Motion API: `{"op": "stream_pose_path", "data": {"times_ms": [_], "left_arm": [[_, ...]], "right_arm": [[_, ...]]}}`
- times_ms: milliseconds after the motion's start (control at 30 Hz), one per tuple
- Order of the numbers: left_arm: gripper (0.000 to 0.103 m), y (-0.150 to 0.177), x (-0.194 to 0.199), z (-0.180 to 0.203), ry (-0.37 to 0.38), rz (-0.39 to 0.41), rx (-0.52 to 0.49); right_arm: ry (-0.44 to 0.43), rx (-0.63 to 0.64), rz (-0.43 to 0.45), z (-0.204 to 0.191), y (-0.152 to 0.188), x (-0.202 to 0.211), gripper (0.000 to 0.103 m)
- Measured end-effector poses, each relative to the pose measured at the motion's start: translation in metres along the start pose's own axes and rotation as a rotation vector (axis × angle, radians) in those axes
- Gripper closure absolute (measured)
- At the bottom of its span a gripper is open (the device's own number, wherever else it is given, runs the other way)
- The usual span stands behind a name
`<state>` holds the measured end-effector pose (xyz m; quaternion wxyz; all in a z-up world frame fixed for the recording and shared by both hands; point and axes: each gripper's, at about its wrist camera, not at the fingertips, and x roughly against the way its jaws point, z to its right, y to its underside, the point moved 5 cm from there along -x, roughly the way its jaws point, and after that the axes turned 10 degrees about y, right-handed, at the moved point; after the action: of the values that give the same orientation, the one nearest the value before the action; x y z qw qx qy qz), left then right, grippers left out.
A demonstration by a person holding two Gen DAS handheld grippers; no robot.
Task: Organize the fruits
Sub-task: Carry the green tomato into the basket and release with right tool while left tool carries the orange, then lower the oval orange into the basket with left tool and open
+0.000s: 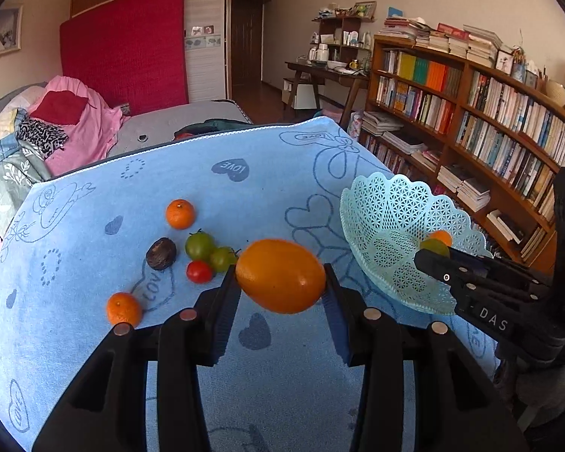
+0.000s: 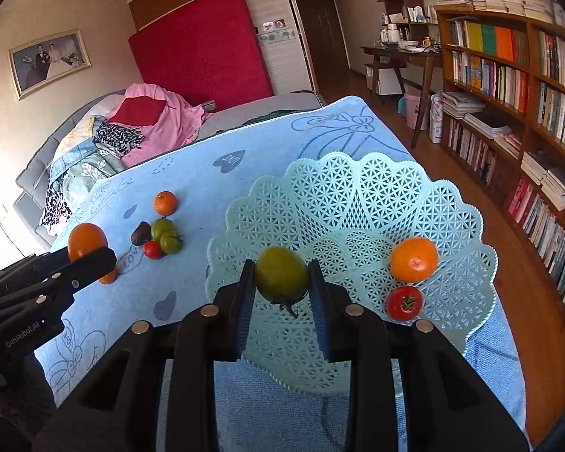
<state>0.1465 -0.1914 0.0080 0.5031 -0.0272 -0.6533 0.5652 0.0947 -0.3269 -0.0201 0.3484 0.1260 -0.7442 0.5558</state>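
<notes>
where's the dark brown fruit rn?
Left wrist view: the dark brown fruit lies on the blue cloth, left of the two green tomatoes, below the upper tangerine.

My left gripper [image 1: 281, 277] clamps a large oval orange fruit [image 1: 280, 275] above the light blue heart-printed towel [image 1: 94, 339]. On the towel beyond it I see two small round tangerines [image 1: 180, 214] [image 1: 123, 309], a dark wrinkled brown fruit [image 1: 161, 253], two green tomatoes [image 1: 199, 245] [image 1: 222, 259] and a small red tomato [image 1: 199, 271]. To the right, my right gripper [image 1: 431, 254] reaches over the pale turquoise lattice plastic basket [image 1: 388, 226], a greenish fruit [image 1: 435, 246] at its tip
</notes>
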Motion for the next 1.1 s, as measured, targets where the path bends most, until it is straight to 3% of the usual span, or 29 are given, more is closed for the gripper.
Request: {"op": "stream_pose_path", "data": {"times_ms": [133,167,200,267,667,1000,1100], "left_arm": [[0.059,-0.013,-0.011,0.013,0.036,-0.005,-0.006],[0.059,-0.016,-0.013,0.015,0.046,-0.004,-0.010],[0.059,-0.018,-0.016,0.019,0.056,-0.004,-0.015],[0.059,-0.023,-0.022,0.026,0.078,-0.007,-0.025],[0.059,-0.043,-0.055,0.049,0.181,-0.031,-0.055],[0.058,-0.033,-0.078,0.056,0.222,-0.090,-0.059],[0.041,-0.033,-0.077,0.047,0.217,-0.086,-0.031]], "right_arm": [[-0.002,0.010,-0.038,0.003,0.006,-0.003,0.074],[-0.001,0.009,-0.045,0.004,0.007,-0.003,0.069],[-0.001,0.006,-0.050,0.005,0.007,-0.003,0.056],[0.014,-0.003,-0.038,0.010,0.008,0.001,0.048],[0.058,-0.030,-0.040,0.020,0.004,0.012,0.048],[0.101,-0.064,-0.055,0.025,0.008,0.012,0.048],[0.121,-0.056,-0.058,0.023,0.009,0.011,0.048]]}}
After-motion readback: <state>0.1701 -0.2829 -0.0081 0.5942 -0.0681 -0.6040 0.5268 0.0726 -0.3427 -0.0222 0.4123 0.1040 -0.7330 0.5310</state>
